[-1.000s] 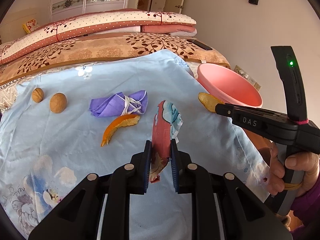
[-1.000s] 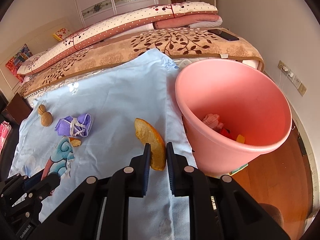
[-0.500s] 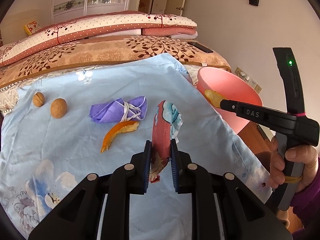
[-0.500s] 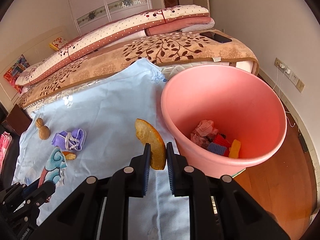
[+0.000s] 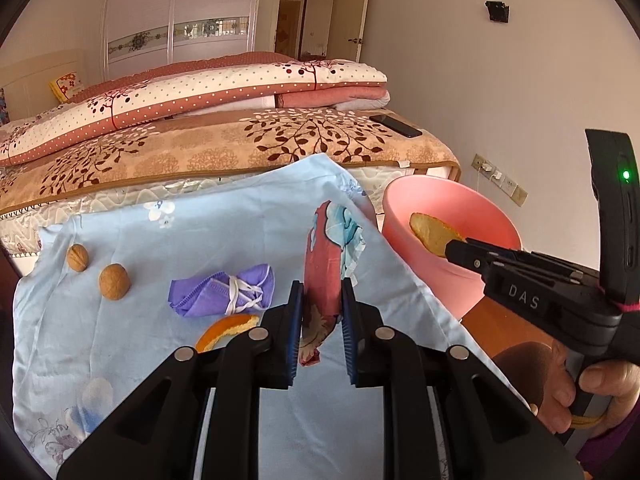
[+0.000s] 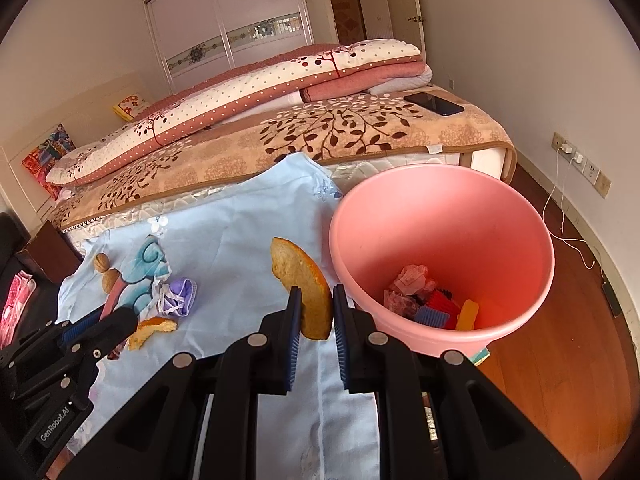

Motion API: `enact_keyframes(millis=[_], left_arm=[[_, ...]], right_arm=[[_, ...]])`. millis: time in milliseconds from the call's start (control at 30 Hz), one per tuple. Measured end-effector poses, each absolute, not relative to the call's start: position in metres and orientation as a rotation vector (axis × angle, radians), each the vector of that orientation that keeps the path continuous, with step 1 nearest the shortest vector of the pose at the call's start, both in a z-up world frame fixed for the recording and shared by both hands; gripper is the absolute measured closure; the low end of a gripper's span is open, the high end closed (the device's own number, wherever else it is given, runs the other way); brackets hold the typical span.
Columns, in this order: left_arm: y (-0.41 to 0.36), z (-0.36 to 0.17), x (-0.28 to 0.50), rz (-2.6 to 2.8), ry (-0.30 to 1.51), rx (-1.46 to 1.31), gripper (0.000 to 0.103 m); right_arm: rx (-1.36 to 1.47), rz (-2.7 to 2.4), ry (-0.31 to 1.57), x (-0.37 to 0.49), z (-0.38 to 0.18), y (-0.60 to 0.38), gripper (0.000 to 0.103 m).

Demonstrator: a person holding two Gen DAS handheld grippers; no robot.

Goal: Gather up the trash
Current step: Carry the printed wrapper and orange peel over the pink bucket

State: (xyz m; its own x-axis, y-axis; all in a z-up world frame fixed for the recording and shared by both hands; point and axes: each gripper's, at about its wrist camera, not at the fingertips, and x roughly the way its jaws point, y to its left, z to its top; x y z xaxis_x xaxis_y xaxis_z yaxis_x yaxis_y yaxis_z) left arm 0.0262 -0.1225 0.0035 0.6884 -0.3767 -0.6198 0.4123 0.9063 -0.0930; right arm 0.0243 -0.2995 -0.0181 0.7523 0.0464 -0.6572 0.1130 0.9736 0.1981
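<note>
My right gripper [image 6: 313, 312] is pinched tight on a piece of orange peel [image 6: 305, 285], pads pressed to both faces, the peel sticking up and forward out of the grip. It hangs just left of the pink bin [image 6: 536, 240], near the rim (from the left wrist view the peel [image 5: 434, 233] sits in front of the bin's mouth [image 5: 404, 200]). My left gripper [image 5: 320, 312] is clamped on a red and blue wrapper [image 5: 324, 264], which stands upright between the pads with its lower tip poking out beneath. Out past the fingers, on the light blue sheet [image 5: 224, 216], lie a second curl of orange peel [image 5: 228, 330], a purple mask bundled in its straps [image 5: 224, 290], and two walnuts [image 5: 114, 276] off to the left, close together. Down in the bin: crumpled pink paper [image 6: 410, 278], red and blue bits, an orange scrap [image 6: 468, 314]. Beyond the sheet, the bed, with a phone [image 6: 434, 104] on its leaf-patterned blanket.
</note>
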Motion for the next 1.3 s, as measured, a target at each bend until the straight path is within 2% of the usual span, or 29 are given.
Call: enact_keyframes(millis=[600, 1300], left_arm=[[-0.179, 0.029, 0.052, -0.438, 0.576, 0.048, 0.085], [-0.263, 0.022, 0.077, -0.521, 0.562, 0.057, 0.085]], right_arm=[[0.263, -0.112, 0.657, 0.014, -0.01, -0.336, 0.088], [0.336, -0.233, 0.651, 0.02, -0.022, -0.399, 0.088]])
